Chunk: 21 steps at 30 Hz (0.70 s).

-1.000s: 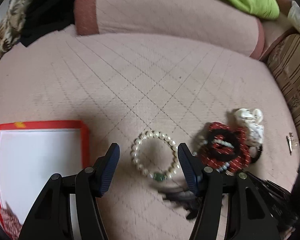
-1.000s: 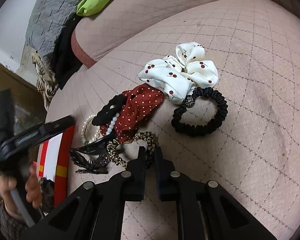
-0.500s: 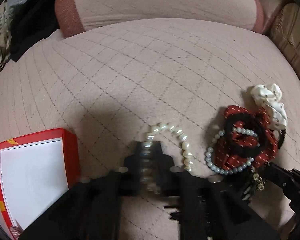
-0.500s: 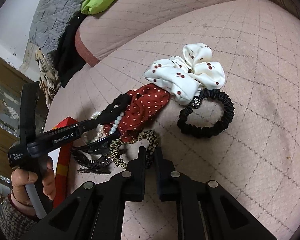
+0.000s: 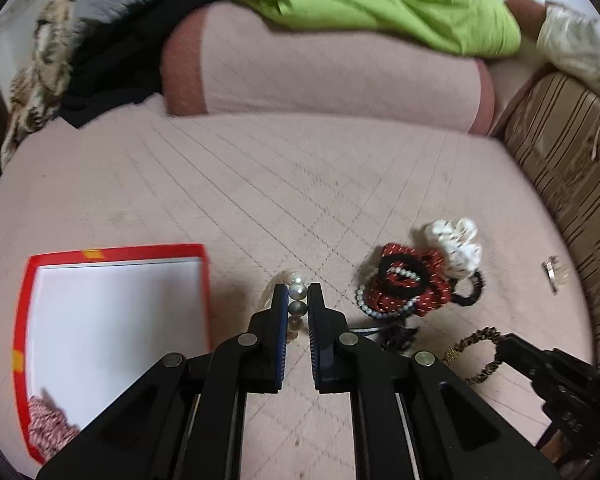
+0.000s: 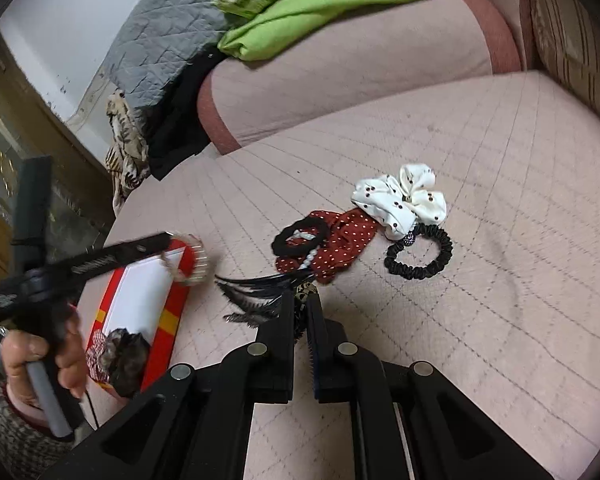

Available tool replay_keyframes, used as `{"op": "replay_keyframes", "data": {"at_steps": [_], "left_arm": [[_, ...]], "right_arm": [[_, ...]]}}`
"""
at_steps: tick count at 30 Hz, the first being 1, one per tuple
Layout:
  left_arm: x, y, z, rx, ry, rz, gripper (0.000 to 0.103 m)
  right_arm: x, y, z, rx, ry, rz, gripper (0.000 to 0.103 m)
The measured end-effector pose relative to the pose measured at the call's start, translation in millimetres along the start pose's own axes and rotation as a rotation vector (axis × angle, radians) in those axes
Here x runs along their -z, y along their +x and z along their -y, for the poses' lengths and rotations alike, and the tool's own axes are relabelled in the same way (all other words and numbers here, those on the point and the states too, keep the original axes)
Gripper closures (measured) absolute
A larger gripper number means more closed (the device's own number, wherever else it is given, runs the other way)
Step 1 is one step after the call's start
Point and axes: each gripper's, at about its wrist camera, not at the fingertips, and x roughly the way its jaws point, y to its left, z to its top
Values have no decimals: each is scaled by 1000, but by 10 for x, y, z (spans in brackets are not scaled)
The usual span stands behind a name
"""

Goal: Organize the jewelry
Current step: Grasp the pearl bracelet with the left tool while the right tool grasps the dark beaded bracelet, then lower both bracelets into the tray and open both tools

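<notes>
L gripper: jaws pinched on pearl bracelet, 3 beads showing stacked betw. pads, rest of loop hanging clear of bed. In R wrist view the loop dangled blurred over near corner of red box.

R gripper: fingers pressed together on leopard scrunchie, lifted off bed.

Step, as judged: carry phase, 2 items in transit to box. Next needs L moved over the white box floor, then jaws opened; R to follow.

Bracelet's clamped run lay along the fingers, pointing away from cam. Scrunchie loop roughly edge-on; axis can't tell.
</notes>
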Motion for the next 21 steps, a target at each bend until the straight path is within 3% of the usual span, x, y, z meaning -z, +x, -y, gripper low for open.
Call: {"op": "replay_keyframes", "data": {"at_steps": [8, 12, 21], "left_arm": [[147, -766, -493, 19, -63, 99, 94], [246, -983, -803, -19, -88, 127, 94], [402, -858, -1712, -139, -169, 75, 94]], "right_arm": [[-14, -367, -526, 41, -149, 50, 96], [-53, -380, -875, 33, -229, 49, 96], [-121, 184, -1732, -57, -366, -46, 96]]}}
